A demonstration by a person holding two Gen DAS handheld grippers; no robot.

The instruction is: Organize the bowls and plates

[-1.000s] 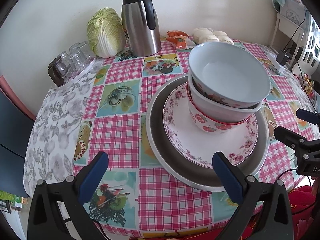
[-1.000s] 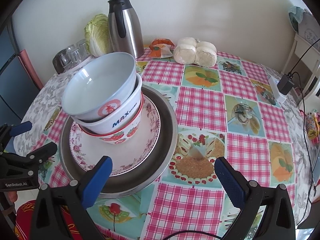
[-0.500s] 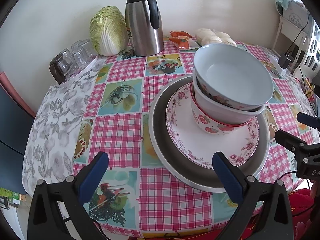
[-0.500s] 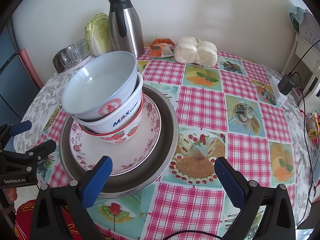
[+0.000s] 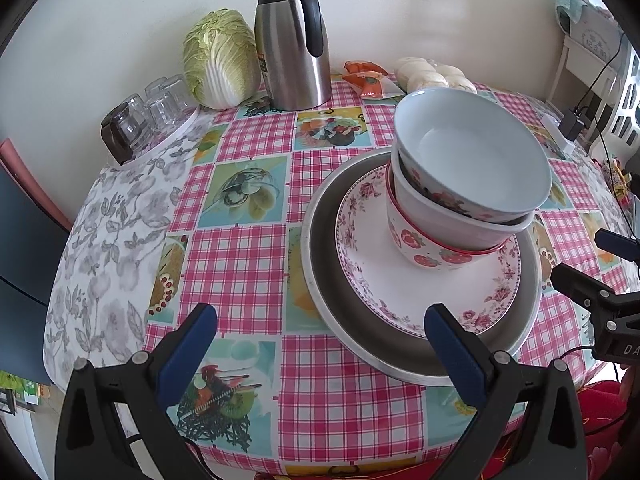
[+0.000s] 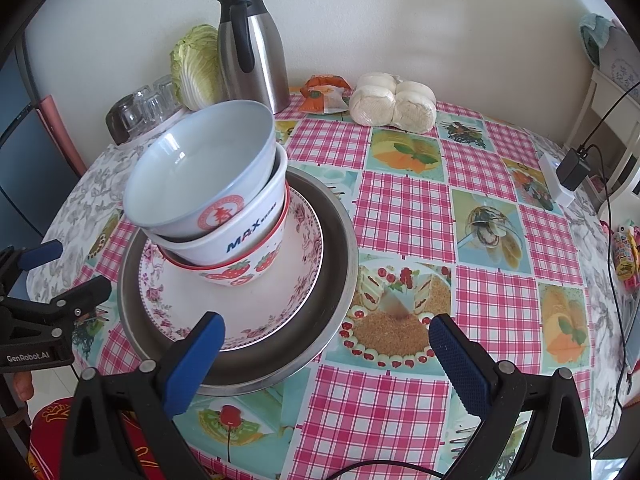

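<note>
A stack stands on the checked tablecloth. A wide metal plate carries a floral plate. On that sit three nested bowls: a strawberry bowl, a white "MAX" bowl and a tilted pale blue bowl on top. My left gripper hovers open over the table's near edge, its right finger over the metal plate's rim. My right gripper is open to the right of the stack, its left finger above the plates. Neither holds anything.
At the back stand a steel thermos, a cabbage and several upturned glasses. A bag of buns and an orange packet lie behind the stack. A charger with its cable sits at the right edge.
The left wrist view has drifted slightly, so the stack sits a bit further right in it. The right gripper and the dishes have barely moved. Both grippers stay open.
</note>
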